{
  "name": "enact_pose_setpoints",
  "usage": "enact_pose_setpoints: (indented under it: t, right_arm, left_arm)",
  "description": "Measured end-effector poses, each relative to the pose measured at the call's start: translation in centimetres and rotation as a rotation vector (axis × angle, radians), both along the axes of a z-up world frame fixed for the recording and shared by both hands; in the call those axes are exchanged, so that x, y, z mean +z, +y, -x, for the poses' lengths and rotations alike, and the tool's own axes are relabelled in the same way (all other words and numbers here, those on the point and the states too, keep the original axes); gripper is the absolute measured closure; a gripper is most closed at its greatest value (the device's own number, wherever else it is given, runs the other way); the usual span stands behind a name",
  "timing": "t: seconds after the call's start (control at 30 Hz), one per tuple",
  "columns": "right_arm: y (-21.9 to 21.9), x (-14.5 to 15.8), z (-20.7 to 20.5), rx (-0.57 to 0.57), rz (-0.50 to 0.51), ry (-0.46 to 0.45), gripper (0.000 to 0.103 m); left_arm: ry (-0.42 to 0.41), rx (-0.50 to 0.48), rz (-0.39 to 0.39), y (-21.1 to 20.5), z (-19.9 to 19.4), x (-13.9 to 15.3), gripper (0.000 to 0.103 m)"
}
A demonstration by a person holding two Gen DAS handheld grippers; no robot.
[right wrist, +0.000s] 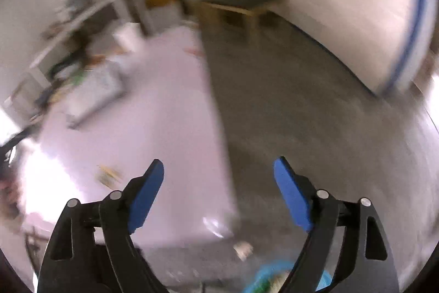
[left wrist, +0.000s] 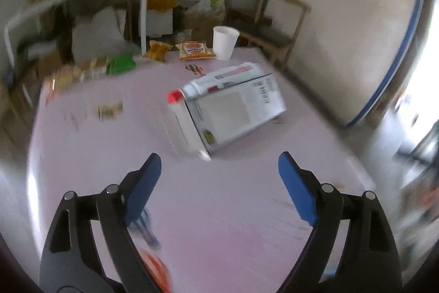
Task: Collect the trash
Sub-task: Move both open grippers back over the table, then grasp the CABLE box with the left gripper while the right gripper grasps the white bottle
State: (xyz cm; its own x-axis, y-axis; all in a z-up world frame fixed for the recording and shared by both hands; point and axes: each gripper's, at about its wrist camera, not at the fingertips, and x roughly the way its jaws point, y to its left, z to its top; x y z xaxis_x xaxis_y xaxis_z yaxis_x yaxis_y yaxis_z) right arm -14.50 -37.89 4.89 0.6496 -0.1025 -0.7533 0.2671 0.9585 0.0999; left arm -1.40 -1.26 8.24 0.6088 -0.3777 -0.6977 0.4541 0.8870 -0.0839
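Left wrist view: the left gripper (left wrist: 219, 164) hangs over a pink table (left wrist: 109, 155), its blue-padded jaws spread wide with nothing between them. Just ahead of the fingertips a grey-and-white carton (left wrist: 236, 114) lies tilted on the tabletop; a white bottle with a red cap (left wrist: 216, 81) lies on its side against the carton's far edge, cap toward the left. Whether the carton holds anything cannot be told. At the far edge of the table stands an upright white paper cup (left wrist: 223, 43), its mouth open; its contents are not visible. Beside the cup lie an orange snack packet (left wrist: 195, 50) and a yellow packet (left wrist: 157, 50), with a green wrapper (left wrist: 120, 65) further left and a small scrap of paper (left wrist: 109, 110) on the open tabletop. A wooden chair (left wrist: 277, 26) stands beyond the table by the wall. Right wrist view, heavily blurred: the right gripper (right wrist: 218, 172) is likewise released, jaws apart and empty, hovering above the table's near corner (right wrist: 219, 210) and the grey floor (right wrist: 301, 114). A crumpled scrap (right wrist: 242, 249) lies on the floor just off the corner. At the lower edge, a bin lined with a blue bag (right wrist: 266, 276) is partly visible, with green and pale scraps inside.
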Motion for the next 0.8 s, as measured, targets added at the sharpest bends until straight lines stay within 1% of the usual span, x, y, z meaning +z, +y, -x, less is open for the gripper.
enact_pose_setpoints:
  t: [0.03,0.07,0.1,0.17,0.2,0.27,0.37,0.43,0.47,0.5,0.57,0.63,0.67,0.7,0.73,0.77,0.8]
  right_arm:
    - [1.2,0.4,-2.3,0.038,0.012,0.000,0.022]
    - [2.3,0.7,-4.4,0.070,0.027,0.003,0.022]
    - [3.1,0.4,-5.8,0.087,0.037,0.004,0.022]
    - [4.6,0.7,-8.4,0.128,0.050,-0.001,0.022]
    - [5.3,0.8,-9.6,0.154,0.050,-0.006,0.022]
    - [6.4,0.9,-11.4,0.180,0.071,-0.003,0.022]
    - [7.0,0.7,-13.0,0.189,0.096,0.015,0.022]
    - [7.3,0.5,-13.3,0.194,0.089,0.023,0.022]
    - [7.1,0.4,-13.4,0.195,0.085,0.027,0.022]
    - [7.0,0.1,-13.5,0.194,0.085,0.033,0.022]
    - [7.1,-0.3,-13.6,0.192,0.090,0.042,0.022]
    - [7.4,-0.4,-13.5,0.203,0.095,0.046,0.022]
    - [7.6,-0.4,-13.6,0.209,0.096,0.046,0.022]
    - [7.9,-0.4,-13.5,0.219,0.096,0.046,0.022]
    - [8.1,-0.3,-13.6,0.227,0.097,0.046,0.022]
    - [8.4,-0.3,-13.6,0.234,0.100,0.045,0.022]
    - [8.9,-0.2,-13.8,0.253,0.107,0.041,0.022]
  left_arm:
    - [-0.025,-0.039,-0.069,-1.1,-1.0,-0.4,0.017]
    - [-0.073,-0.093,-0.175,-3.0,-2.2,-1.1,0.017]
    - [-0.124,-0.129,-0.266,-4.5,-2.9,-1.8,0.015]
    - [-0.203,-0.191,-0.421,-7.2,-3.4,-3.4,0.014]
    - [-0.239,-0.246,-0.511,-8.8,-3.8,-4.7,0.014]
    - [-0.274,-0.321,-0.623,-10.8,-4.2,-6.6,0.014]
    - [-0.303,-0.354,-0.715,-12.5,-4.9,-8.1,0.013]
    - [-0.330,-0.355,-0.771,-12.9,-5.3,-8.8,0.013]
    - [-0.335,-0.354,-0.773,-12.9,-5.4,-8.7,0.014]
    - [-0.320,-0.356,-0.767,-12.8,-5.6,-8.5,0.017]
    - [-0.315,-0.351,-0.761,-12.3,-5.4,-8.3,0.019]
    - [-0.342,-0.350,-0.777,-12.2,-4.9,-8.2,0.021]
    - [-0.375,-0.345,-0.784,-11.8,-4.1,-8.0,0.021]
    - [-0.386,-0.345,-0.780,-11.7,-3.6,-7.7,0.048]
    - [-0.373,-0.339,-0.776,-11.4,-3.1,-7.4,0.091]
    - [-0.376,-0.290,-0.789,-11.0,-2.8,-7.1,0.097]
    - [-0.362,-0.278,-0.742,-10.1,-2.3,-6.1,0.097]
